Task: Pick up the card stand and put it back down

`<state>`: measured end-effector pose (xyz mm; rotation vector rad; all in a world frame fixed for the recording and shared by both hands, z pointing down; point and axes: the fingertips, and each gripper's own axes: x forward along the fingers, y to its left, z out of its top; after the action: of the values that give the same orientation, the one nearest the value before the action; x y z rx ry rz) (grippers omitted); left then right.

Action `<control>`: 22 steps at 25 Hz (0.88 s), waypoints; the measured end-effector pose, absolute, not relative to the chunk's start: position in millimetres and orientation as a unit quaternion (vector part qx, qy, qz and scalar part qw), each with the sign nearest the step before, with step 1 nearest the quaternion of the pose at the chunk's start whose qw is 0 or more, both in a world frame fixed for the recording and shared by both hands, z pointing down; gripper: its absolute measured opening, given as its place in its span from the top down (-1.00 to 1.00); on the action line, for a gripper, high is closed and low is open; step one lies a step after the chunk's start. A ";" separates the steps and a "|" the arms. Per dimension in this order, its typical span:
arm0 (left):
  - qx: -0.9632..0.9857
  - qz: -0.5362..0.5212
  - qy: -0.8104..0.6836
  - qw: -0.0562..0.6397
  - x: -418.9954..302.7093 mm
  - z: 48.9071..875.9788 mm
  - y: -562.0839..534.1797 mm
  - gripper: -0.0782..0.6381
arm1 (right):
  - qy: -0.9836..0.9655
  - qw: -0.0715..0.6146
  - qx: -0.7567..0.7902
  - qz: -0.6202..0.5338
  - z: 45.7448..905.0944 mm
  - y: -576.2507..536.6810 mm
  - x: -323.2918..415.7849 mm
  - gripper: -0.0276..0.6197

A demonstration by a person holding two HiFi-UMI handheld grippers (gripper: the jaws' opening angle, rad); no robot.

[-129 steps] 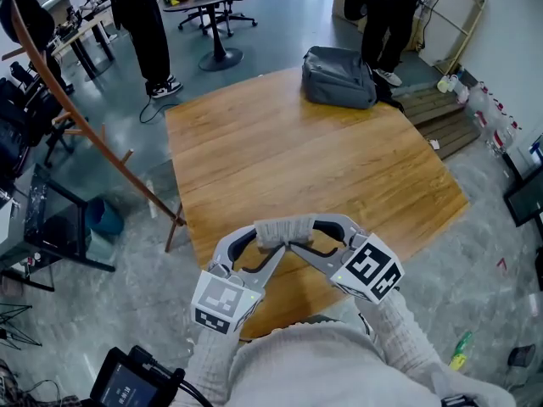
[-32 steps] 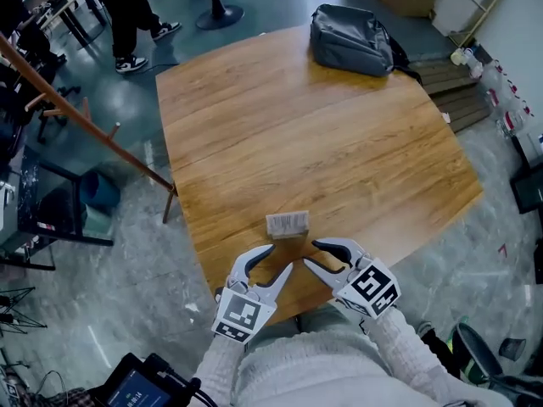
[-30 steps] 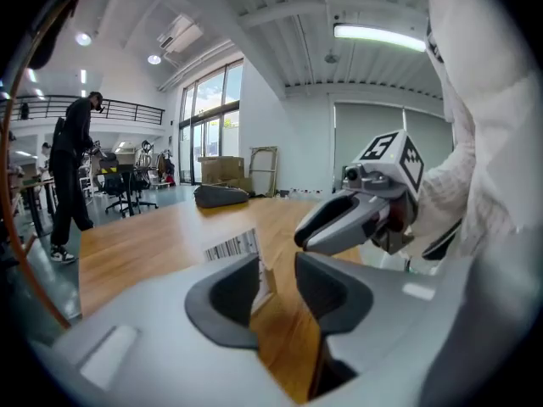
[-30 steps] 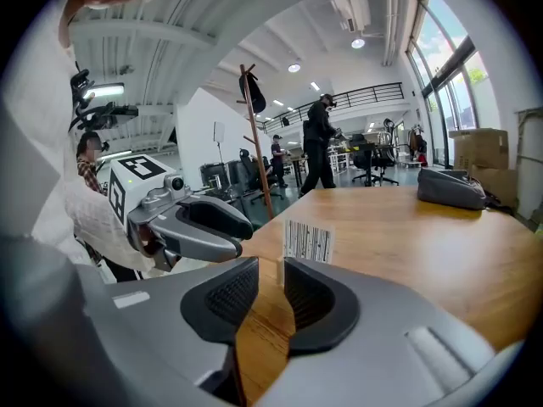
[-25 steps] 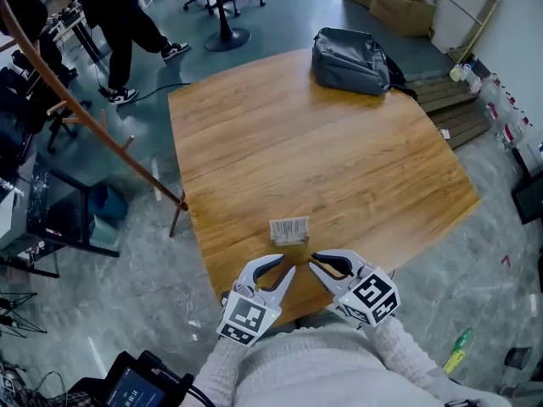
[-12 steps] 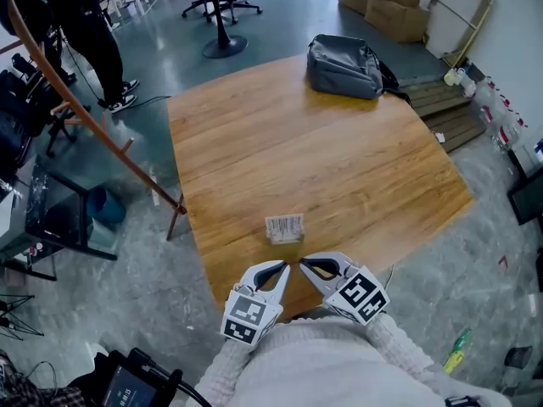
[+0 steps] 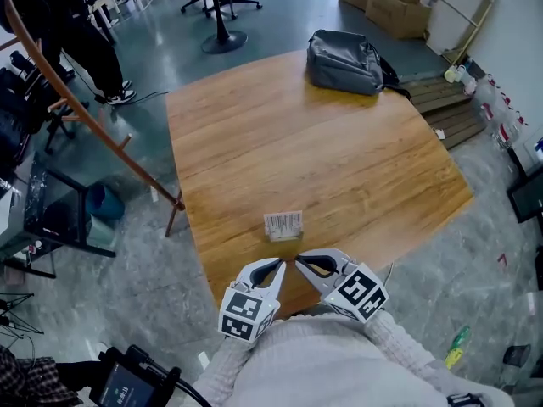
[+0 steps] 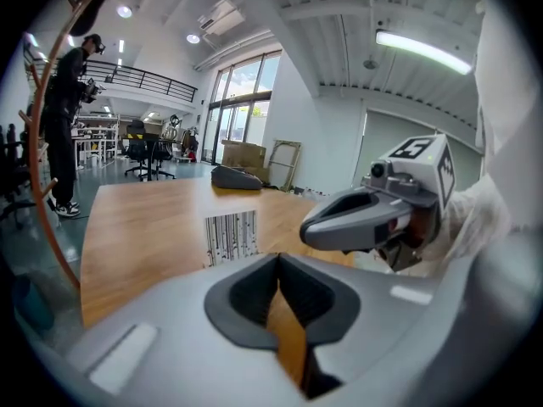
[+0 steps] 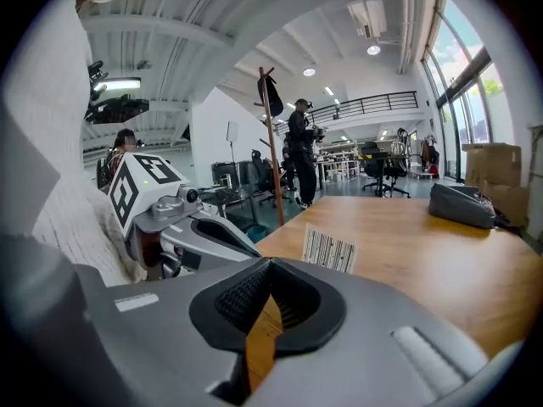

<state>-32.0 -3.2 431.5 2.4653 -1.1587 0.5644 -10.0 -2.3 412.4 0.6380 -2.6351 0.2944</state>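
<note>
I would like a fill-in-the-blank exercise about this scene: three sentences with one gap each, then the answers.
1. The card stand stands on the wooden table, held by ____ gripper.
2. The left hand-held gripper and the right hand-held gripper both have their jaws ____, with nothing between them.
3. The grey backpack lies at the ____ edge of the table, away from the person.

Missing words: neither; shut; far

Card stand [image 7: 283, 225]: no longer lifted between both claws; now stands free on the table [image 7: 339, 142], just ahead of their tips.
Left claw [image 7: 278, 268]: jaws now together, empty, pulled back from the stand.
Right claw [image 7: 299, 260]: likewise closed and drawn back.
</note>
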 end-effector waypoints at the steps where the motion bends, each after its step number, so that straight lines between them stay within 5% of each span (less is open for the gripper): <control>1: 0.872 0.200 -0.409 0.180 -31.5 431.4 -2.2 0.76 | -0.945 0.207 0.230 0.107 412.8 -1.7 -9.7 0.91; 22: 0.878 0.214 -0.389 0.179 -23.0 437.5 6.0 0.76 | -0.939 0.222 0.240 0.108 419.4 -0.7 -7.5 0.92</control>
<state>-23.0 6.0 437.5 2.4823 -1.1010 0.6050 -7.5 -0.7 419.4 0.6645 -2.5940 0.2981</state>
